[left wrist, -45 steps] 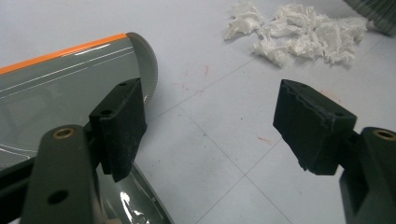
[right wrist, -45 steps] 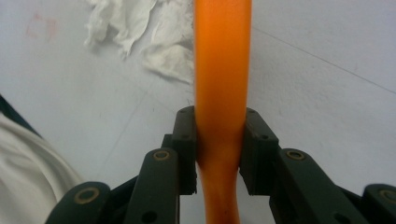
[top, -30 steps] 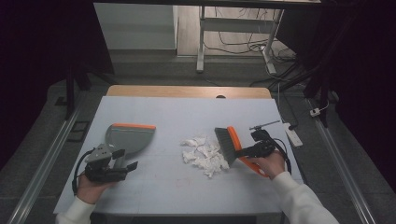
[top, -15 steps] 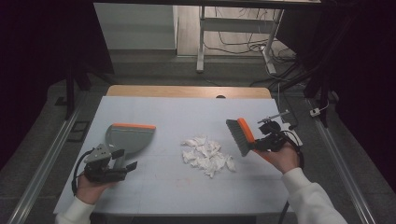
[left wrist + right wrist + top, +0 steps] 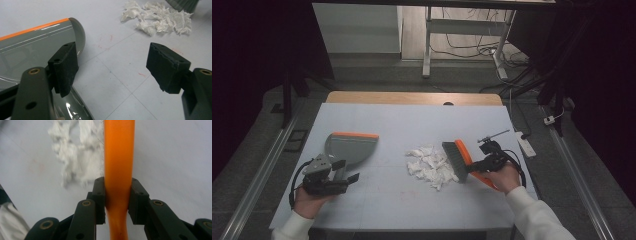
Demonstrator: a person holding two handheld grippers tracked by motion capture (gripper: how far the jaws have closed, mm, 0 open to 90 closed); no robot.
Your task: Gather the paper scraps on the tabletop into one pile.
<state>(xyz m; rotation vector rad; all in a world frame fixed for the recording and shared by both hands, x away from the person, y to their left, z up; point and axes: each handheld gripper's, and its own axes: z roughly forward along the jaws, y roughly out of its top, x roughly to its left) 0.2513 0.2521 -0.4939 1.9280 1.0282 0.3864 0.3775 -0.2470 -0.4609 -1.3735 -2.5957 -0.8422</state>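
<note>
At centre right of the high view, the right gripper (image 5: 473,169), clamped tight on the orange brush (image 5: 459,159) handle, has swung the bristles back down against the shredded paper pile (image 5: 428,165) after lifting clear a moment earlier, likely starting another sweep. At lower left, the left gripper (image 5: 343,174) waits wide open and empty beside the grey dustpan (image 5: 349,146).

A laboratory recording bay. The work table (image 5: 412,120), covered with a pale sheet, is the landmark: metal rails (image 5: 259,170) run along both its sides, loose cables (image 5: 462,47) and a stand's legs (image 5: 428,45) lie on the floor beyond it, and dark surroundings enclose it.
</note>
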